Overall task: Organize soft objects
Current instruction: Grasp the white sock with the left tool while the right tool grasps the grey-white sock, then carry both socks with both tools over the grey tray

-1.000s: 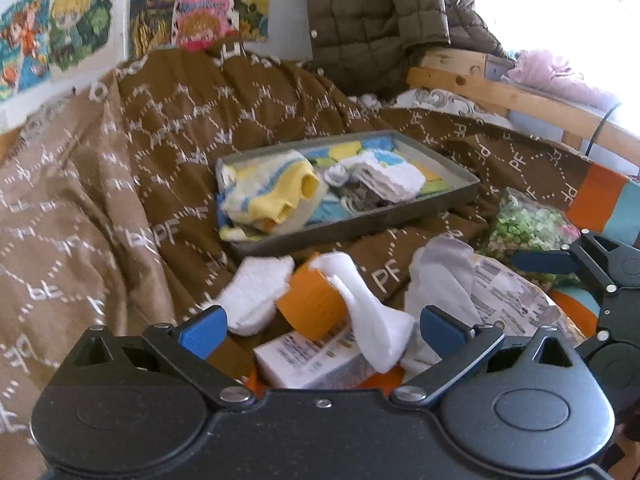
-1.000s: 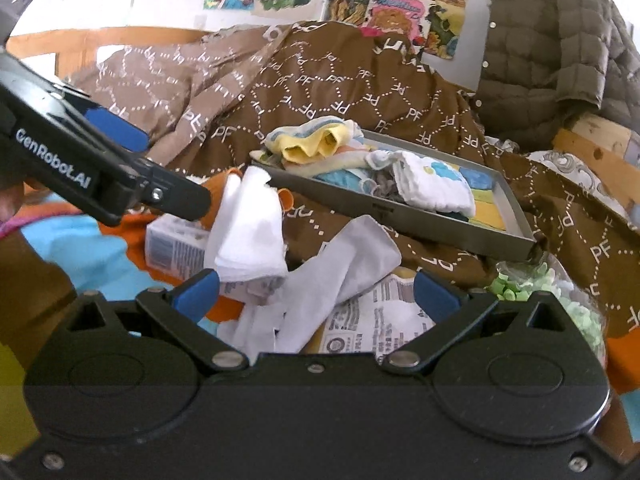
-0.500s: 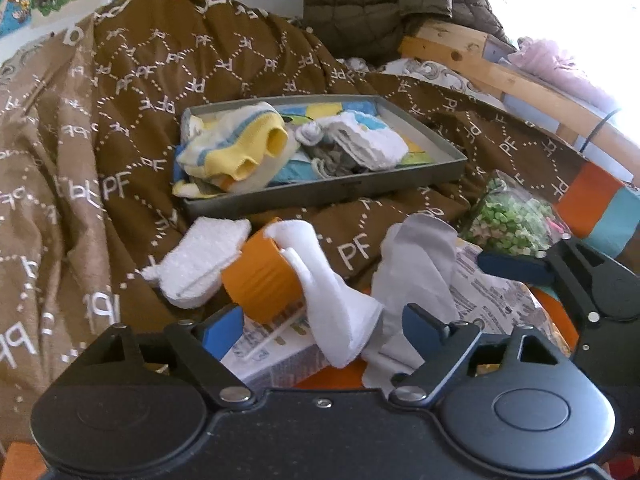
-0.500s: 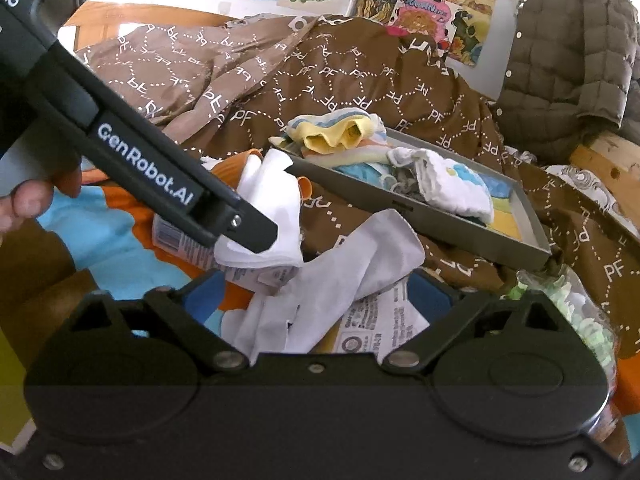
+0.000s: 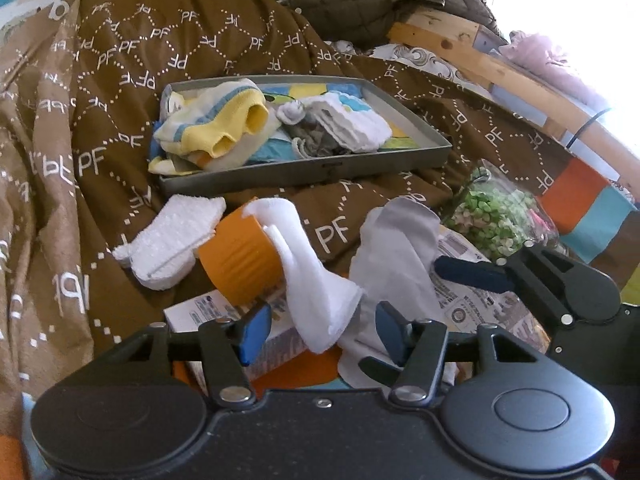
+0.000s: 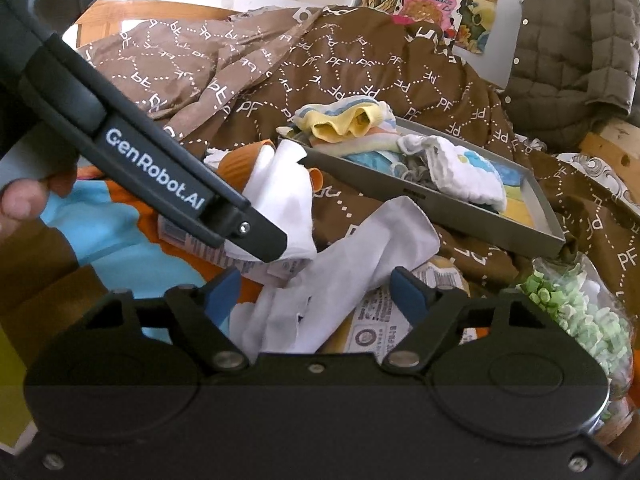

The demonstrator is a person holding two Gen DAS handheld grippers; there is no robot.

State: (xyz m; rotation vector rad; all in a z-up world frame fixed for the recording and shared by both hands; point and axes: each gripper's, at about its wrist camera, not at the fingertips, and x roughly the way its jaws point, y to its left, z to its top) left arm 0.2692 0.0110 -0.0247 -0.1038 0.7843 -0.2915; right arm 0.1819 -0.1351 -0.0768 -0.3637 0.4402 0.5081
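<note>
Socks are lying in a loose heap just in front of the tray (image 5: 304, 168), on the brown blanket (image 5: 120, 80): a white sock (image 5: 316, 288) is draping over the orange cup (image 5: 240, 260), a grey sock (image 5: 396, 256) is sprawling beside it over printed packets (image 5: 472, 300), and a fluffy white one (image 5: 172, 240) is resting to the cup's other side. Compared with a second ago, both grippers have been pushing in low toward the heap and their jaws have been narrowing. The left gripper (image 5: 320, 332) is now bracketing the hanging end of the white sock, fingers partly closed with the cloth between them but not yet visibly pinched (gaps are showing on both sides). The right gripper (image 6: 316, 292) is doing the same around the grey sock, blue pads either side of the fabric and still apart. That probably means two grasps are about to land at once, with each sock then needing a lift over the tray's near wall to join the folded cloths (image 5: 216, 128) inside. A bag of green bits (image 5: 496, 220) is sitting well to the tray's right, and it is not soft goods to sort.
</note>
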